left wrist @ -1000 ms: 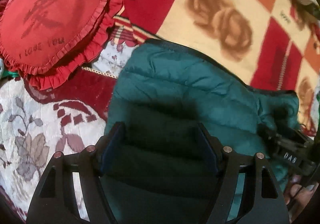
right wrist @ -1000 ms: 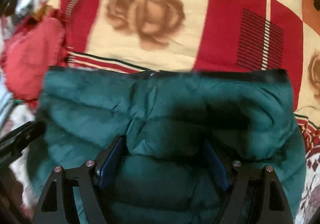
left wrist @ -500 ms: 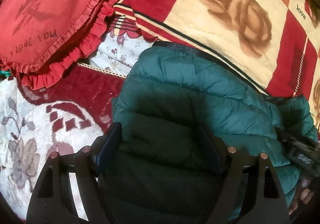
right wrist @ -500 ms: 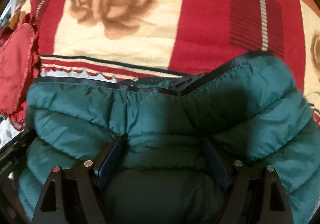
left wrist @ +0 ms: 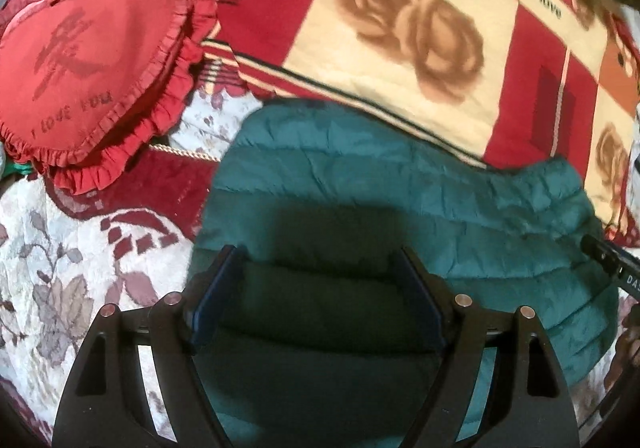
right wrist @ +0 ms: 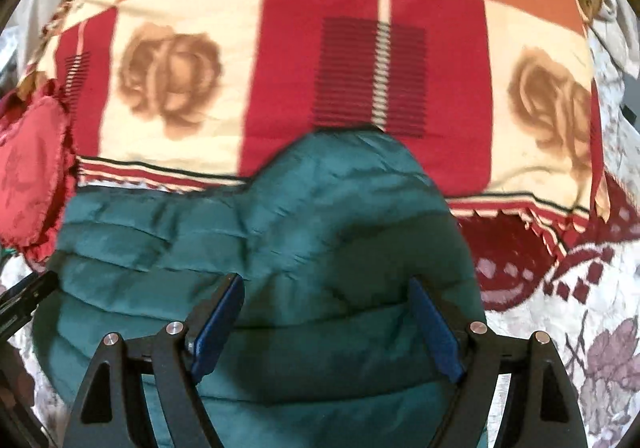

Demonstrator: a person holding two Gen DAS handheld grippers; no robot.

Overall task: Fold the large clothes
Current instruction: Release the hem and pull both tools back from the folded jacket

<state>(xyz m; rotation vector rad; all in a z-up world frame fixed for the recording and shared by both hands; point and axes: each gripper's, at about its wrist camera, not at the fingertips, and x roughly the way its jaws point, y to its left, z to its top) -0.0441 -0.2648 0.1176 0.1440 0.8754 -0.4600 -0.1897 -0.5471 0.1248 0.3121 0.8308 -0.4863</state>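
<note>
Now showing no black trim along the far edge of the green puffer jacket [left wrist: 400, 183], where half a second ago the binding was running in plain sight; apparently being turned under or rolled over. Lying bunched on the floral bedspread [left wrist: 48, 248], far edge overlapping the rose-patterned blanket [left wrist: 400, 27], heart cushion [left wrist: 88, 59] just beside at left. Left gripper [left wrist: 318, 296] standing wide open over quilted fabric, seemingly clamping nothing; right gripper [right wrist: 328, 318] likewise spread wide, padding bulging between the jaws, actual hold impossible to confirm. Probably nearing a finished fold, needing flattening.
</note>
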